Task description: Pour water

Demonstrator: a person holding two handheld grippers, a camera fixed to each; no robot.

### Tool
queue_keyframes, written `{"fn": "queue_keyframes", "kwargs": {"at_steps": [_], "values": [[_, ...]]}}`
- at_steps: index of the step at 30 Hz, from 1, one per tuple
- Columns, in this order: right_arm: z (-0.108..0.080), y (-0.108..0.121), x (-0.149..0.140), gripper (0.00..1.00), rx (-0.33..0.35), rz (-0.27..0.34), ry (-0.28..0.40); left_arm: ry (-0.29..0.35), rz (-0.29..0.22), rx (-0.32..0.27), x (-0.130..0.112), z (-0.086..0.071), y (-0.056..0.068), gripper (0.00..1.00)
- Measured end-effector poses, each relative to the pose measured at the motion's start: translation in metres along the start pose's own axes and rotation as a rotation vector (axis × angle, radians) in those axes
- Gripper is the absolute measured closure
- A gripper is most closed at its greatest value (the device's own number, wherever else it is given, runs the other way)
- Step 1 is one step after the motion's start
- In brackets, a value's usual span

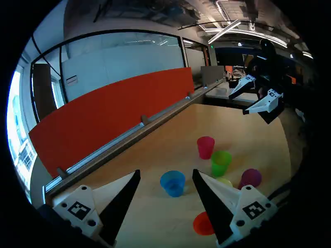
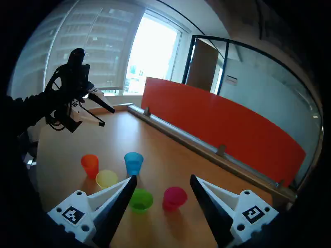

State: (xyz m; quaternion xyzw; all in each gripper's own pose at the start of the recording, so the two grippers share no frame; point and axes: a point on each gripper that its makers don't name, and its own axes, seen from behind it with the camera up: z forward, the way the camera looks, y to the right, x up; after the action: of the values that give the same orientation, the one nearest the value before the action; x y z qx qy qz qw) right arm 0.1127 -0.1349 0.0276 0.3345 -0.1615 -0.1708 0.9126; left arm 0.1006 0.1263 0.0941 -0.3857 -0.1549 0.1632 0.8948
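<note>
left gripper (image 1: 165, 171): fingers spread wide and clear of every cup, raised over the wooden table (image 1: 173, 124); the blue cup (image 1: 172, 182) shows in the gap beyond the tips
right gripper (image 2: 163, 177): fingers also wide apart, gripping nothing, held in the air above the cluster of cups
cups: six plastic ones, all upright with mouths up, in a loose group on the table
blue cup: on the side nearest the orange partition (image 1: 111, 111), apart from the others
pink cup (image 1: 205, 147): just beside the green cup (image 1: 220, 162)
yellow cup (image 2: 106, 178): near the orange cup (image 2: 90, 164)
purple cup (image 1: 250, 177): at the outer edge of the group, near the green cup
contents: the green and yellow insides show only their own colour; whether any cup holds water, I cannot tell
</note>
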Motion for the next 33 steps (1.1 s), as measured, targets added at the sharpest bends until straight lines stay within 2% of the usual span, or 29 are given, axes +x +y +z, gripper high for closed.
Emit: {"fn": "queue_keyframes", "kwargs": {"at_steps": [12,23,33], "values": [[0.005,-0.008,-0.005,0.00,0.039,-0.024,-0.026,-0.049,-0.035,-0.075,-0.011,0.014,0.003,0.07],[0.017,-0.017,-0.012,0.00,0.074,-0.045,-0.055,-0.105,-0.021,-0.122,-0.031,0.028,0.001,0.07],[0.030,-0.021,-0.023,0.00,0.100,-0.034,-0.078,-0.136,-0.019,-0.159,-0.048,0.042,-0.002,0.07]]}}
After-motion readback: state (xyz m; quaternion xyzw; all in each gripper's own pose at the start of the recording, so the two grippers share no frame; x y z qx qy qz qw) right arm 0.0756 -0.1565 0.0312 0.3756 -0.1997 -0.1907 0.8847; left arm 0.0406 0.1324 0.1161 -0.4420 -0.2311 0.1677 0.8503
